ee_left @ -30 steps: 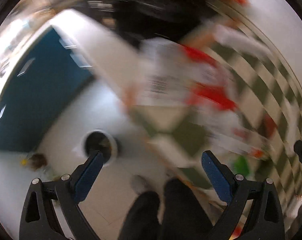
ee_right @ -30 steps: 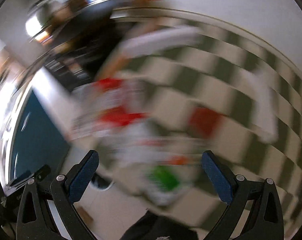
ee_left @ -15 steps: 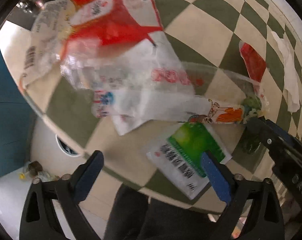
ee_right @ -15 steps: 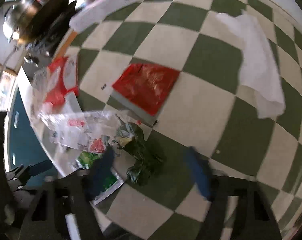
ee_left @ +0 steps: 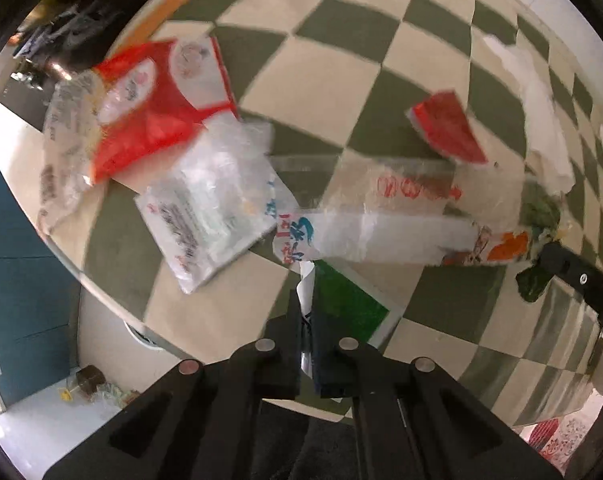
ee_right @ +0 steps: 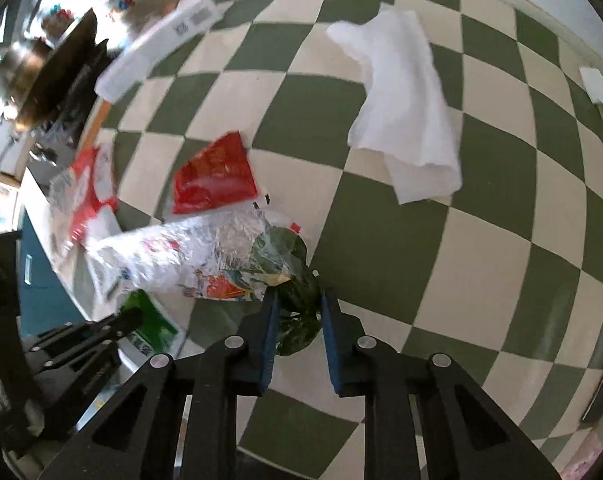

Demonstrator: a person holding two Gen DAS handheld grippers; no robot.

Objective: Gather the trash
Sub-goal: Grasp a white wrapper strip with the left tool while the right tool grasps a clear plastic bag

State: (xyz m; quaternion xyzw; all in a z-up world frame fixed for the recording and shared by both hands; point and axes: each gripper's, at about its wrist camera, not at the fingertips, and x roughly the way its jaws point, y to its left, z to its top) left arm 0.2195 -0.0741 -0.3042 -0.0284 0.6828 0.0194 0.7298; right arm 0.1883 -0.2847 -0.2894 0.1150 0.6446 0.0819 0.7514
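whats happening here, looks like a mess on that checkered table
A person is clearing trash off the checkered table with a pair of tongs in each hand. The left tongs are shut on the edge of a green packet. The right tongs are closed on a wad of green leaves at the end of a clear plastic bag. A red wrapper and a white paper towel lie untouched.

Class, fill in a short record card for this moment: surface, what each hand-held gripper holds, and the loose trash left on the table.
surface: green-and-cream checkered tablecloth
left hand-held gripper: shut on green-and-white packet
right hand-held gripper: shut on dark green leafy scrap
loose trash: white tissue, red packet, clear plastic bag, red-and-white wrapper
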